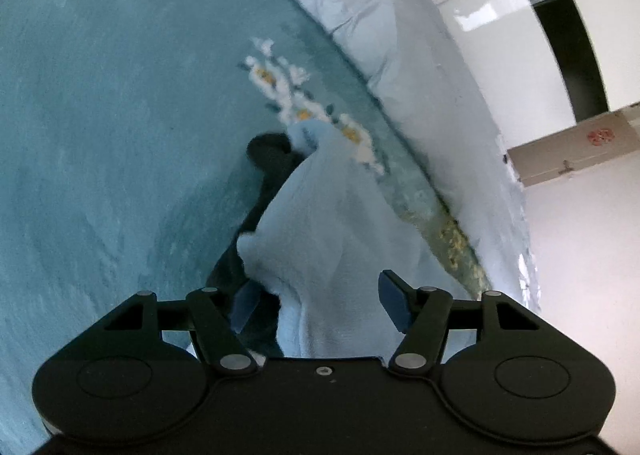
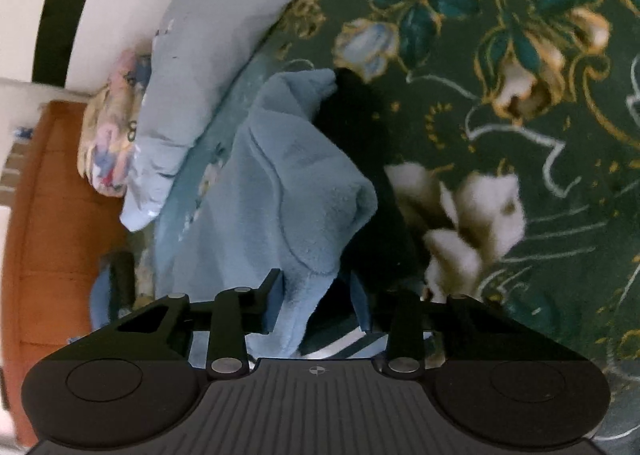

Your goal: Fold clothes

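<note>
Two hand-held grippers [image 1: 320,301] [image 2: 316,301] around blue fleece [image 2: 288,191]

Teal blanket [image 1: 100,135] w/ white flowers [image 1: 280,83]; green floral spread [image 2: 520,135]. Pale quilt [image 2: 224,15] along bed's far edge, floral pillow [image 2: 108,135] beside it. Orange headboard [image 2: 52,215], cardboard box [image 1: 576,147].

Fleece garment [image 2: 288,191] lies on bedspread [image 2: 500,135], w/ pillow [image 2: 208,55] left of it, near bed edge

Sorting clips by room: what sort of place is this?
Probably a bedroom: a green floral bedspread, a pale blue pillow and an orange-brown wooden headboard suggest a bed.
</note>
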{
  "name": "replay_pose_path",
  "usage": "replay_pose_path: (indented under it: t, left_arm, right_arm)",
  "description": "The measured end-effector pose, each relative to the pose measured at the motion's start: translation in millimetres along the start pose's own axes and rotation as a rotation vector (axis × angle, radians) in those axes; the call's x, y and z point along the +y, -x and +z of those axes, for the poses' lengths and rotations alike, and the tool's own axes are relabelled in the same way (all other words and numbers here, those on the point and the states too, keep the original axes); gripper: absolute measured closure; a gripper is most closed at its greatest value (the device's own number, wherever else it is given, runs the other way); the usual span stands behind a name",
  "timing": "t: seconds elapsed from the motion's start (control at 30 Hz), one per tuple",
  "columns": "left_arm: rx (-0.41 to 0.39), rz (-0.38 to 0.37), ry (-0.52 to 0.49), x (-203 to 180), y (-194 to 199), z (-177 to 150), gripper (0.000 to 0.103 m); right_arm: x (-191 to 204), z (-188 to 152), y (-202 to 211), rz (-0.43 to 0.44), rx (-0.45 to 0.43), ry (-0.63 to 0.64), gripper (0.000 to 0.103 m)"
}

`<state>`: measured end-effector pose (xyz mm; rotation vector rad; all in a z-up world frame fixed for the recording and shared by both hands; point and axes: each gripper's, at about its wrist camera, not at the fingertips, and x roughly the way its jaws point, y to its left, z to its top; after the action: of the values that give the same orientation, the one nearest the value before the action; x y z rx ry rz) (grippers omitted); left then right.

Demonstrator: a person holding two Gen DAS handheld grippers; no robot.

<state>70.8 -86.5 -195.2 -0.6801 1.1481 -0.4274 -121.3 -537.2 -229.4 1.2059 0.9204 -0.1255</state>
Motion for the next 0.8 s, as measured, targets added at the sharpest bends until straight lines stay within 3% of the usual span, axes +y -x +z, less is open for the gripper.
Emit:
replay_pose_path:
  t: [0.07, 0.1, 0.13, 0.3, 0.37, 0.57, 0.7, 0.8]
  left_arm:
    - [-0.010, 0.010, 0.000, -1, -1, -3, 0.065]
    - [-0.018, 0.011, 0.004, -1, 0, -3, 0.078]
    - [-0.026, 0.006, 0.009, -1, 0, -3, 0.097]
    - [-0.055, -0.080, -0.022, -8, 13, 2, 0.099]
    - [-0.066, -0.078, -0.026, -9, 17, 5, 0.099]
    - [0.009, 0.087, -0.047, 14, -1, -4, 0.098]
    - [0.002, 0.099, -0.019, 26, -8, -9, 0.096]
    - [0.008, 0.122, -0.061, 24, -18, -8, 0.094]
  right_arm:
    - [0, -2, -1, 0.007, -0.019, -0.015, 0.077]
    - [1, -3, -2, 0.010, -0.028, -0.022, 0.087]
    - [2, -4, -1, 0.021, -0.032, -0.018, 0.091]
    - [8, -4, 6, 0.127, -0.030, -0.016, 0.094]
    - [10, -5, 11, 0.150, -0.049, -0.019, 0.094]
    - [-7, -11, -6, -0.003, -0.012, -0.054, 0.094]
    - [-15, -15, -14, -0.057, -0.008, -0.067, 0.094]
    - [-17, -15, -19, -0.076, -0.002, -0.062, 0.094]
